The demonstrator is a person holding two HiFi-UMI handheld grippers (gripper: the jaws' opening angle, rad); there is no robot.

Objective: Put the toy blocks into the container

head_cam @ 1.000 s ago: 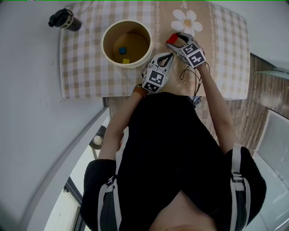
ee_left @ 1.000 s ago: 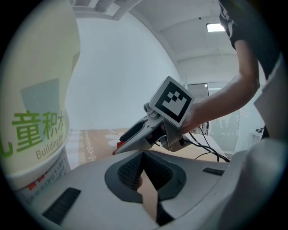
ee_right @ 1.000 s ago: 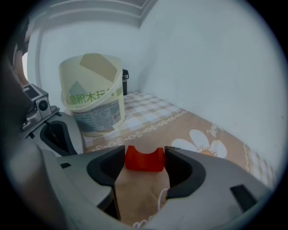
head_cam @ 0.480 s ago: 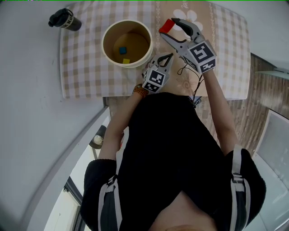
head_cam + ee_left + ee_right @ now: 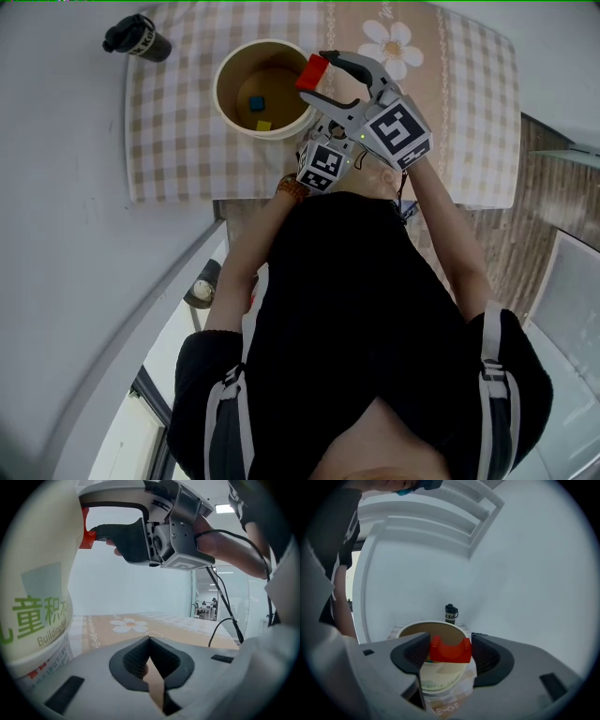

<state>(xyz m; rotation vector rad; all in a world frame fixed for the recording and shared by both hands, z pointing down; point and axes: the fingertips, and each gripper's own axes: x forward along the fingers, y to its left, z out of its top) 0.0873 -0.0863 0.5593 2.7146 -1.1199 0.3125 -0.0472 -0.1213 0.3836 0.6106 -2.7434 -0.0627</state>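
The bench (image 5: 178, 150) is covered in beige checked cloth, and on it stands a round cream container (image 5: 218, 98) with a brown inside. Over the edge of its mouth the right claw (image 5: 319, 77) is clenched on a red arch-shaped toy block (image 5: 312, 71) (gripped by its two ends). The left claw (image 5: 150, 667), pressed together on nothing, sits just beside the container. A small blue block (image 5: 253, 103) and a small yellow block (image 5: 263, 125) lie inside.

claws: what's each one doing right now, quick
Left claw: shut, nothing in it.
Right claw: shut on the red block.
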